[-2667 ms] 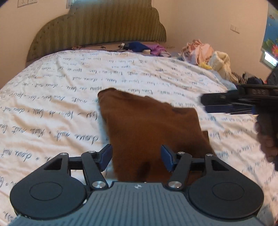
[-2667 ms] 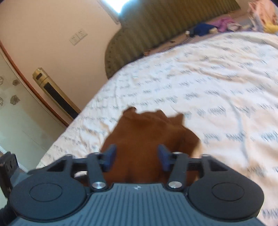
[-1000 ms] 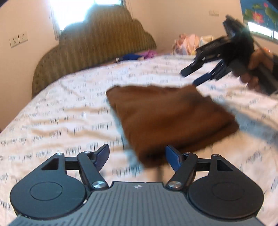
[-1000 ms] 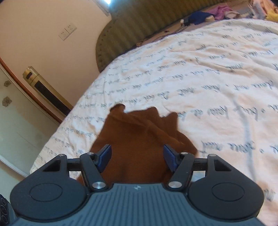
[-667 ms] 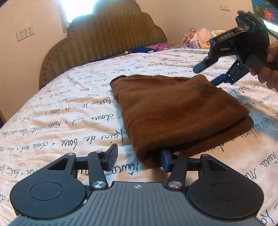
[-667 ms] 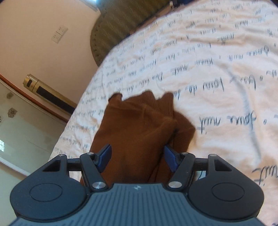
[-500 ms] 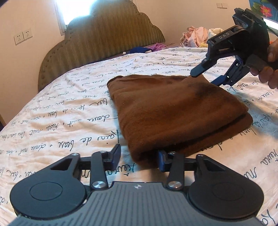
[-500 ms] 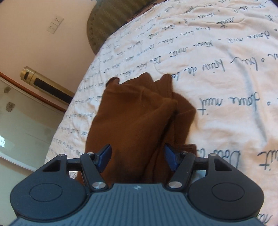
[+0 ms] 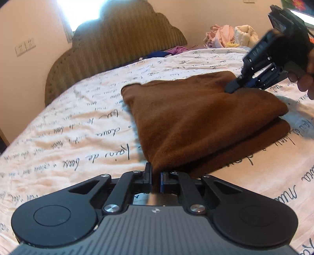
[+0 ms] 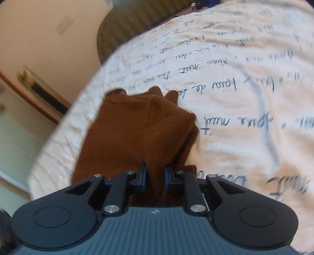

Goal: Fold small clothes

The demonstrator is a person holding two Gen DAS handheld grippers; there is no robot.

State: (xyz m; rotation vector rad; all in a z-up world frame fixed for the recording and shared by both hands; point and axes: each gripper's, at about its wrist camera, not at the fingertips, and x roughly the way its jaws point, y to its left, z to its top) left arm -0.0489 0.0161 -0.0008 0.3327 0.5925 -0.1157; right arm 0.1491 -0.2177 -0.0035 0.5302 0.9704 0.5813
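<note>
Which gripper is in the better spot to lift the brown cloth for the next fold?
Probably the left gripper: its fingers are pinched shut on the near corner of the brown cloth. The right gripper grips it too, but on a thicker, bunched-up part.

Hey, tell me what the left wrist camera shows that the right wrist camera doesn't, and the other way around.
Only the left wrist view shows the right gripper from outside, its tip on the far corner of the brown garment, plus the hand holding it, a pile of clothes and a bright window.

Only the right wrist view shows the gold-and-black upright fixture by the wall.

Both show the folded garment on the script-printed bedsheet, the striped headboard, and each camera's own jaws closed on cloth: the left gripper on the near corner.
</note>
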